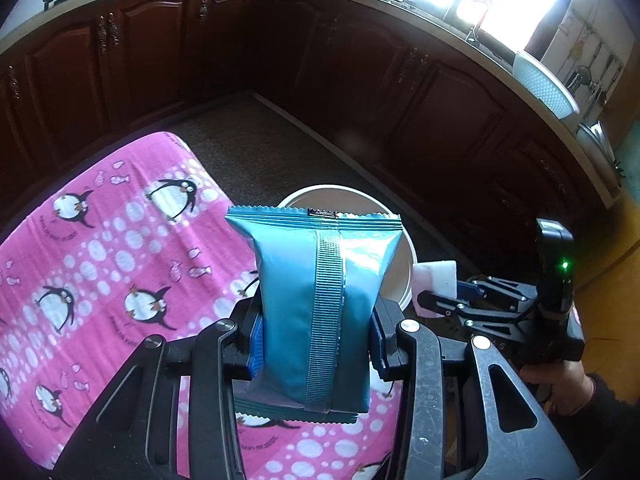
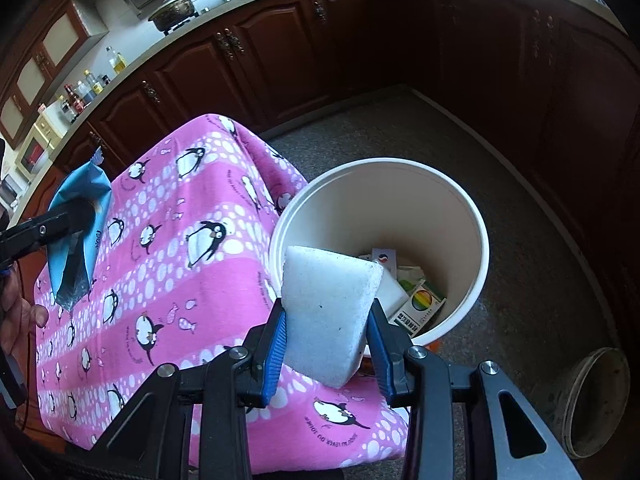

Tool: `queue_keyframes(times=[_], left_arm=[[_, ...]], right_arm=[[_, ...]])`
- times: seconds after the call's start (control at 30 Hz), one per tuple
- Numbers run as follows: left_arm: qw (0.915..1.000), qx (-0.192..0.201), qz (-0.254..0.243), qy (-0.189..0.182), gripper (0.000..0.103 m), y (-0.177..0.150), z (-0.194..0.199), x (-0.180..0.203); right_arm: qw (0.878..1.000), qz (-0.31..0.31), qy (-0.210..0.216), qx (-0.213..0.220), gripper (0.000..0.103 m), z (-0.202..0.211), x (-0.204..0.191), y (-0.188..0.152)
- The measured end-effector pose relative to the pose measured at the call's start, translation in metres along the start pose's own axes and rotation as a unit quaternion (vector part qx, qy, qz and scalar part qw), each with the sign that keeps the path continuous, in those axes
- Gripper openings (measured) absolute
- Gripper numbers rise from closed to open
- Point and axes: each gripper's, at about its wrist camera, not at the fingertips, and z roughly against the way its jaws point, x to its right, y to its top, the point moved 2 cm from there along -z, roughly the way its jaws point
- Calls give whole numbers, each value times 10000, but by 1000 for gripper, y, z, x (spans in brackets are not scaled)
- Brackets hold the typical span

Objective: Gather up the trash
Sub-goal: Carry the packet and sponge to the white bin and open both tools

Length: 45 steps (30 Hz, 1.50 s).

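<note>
My left gripper (image 1: 314, 344) is shut on a blue foil snack packet (image 1: 320, 292), held upright above the pink penguin cloth (image 1: 100, 264). Beyond the packet the rim of a white bucket (image 1: 402, 240) shows on the floor. My right gripper (image 2: 326, 344) is shut on a white foam block (image 2: 326, 308), which hangs over the near rim of the white bucket (image 2: 480, 264). Inside the bucket lie a few cartons (image 2: 420, 304). The left gripper with the blue packet (image 2: 78, 236) shows at the left of the right wrist view, and the right gripper (image 1: 440, 300) with the foam block (image 1: 436, 276) at the right of the left wrist view.
Dark wooden cabinets (image 2: 248, 60) under a pale counter curve around the speckled floor (image 2: 520, 208). A round pale lid or dish (image 2: 596, 400) lies on the floor right of the bucket. Pots (image 2: 174, 10) and bottles (image 2: 80, 96) stand on the counter. A person's hand (image 1: 560, 384) holds the right gripper.
</note>
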Motion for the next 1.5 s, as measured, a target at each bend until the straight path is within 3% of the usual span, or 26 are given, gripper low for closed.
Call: queue_keyframes(times=[0.57,0.97,1.17,1.3,1.5], left_arm=[[9971,-163,710,-232,39,32,-83,12],[9975,-182,678,-1,43,31,-105,23],[9964,-139,838,-55,57,29,-100,20],[9956,-109,922,-117,72,27,-98,16],[9962,-67,863,-82,74,20,-90,13]], right_arm=[[9990,-287,-296,-156,37,-29,39,14],[9979,-338,-513,-207,42,-60,50,27],[9964,-474,-708,54,66,-61,54,31],[9959,-491,-757,80,66,-55,56,29],[9957,-473,-793,117,66,-49,51,22]])
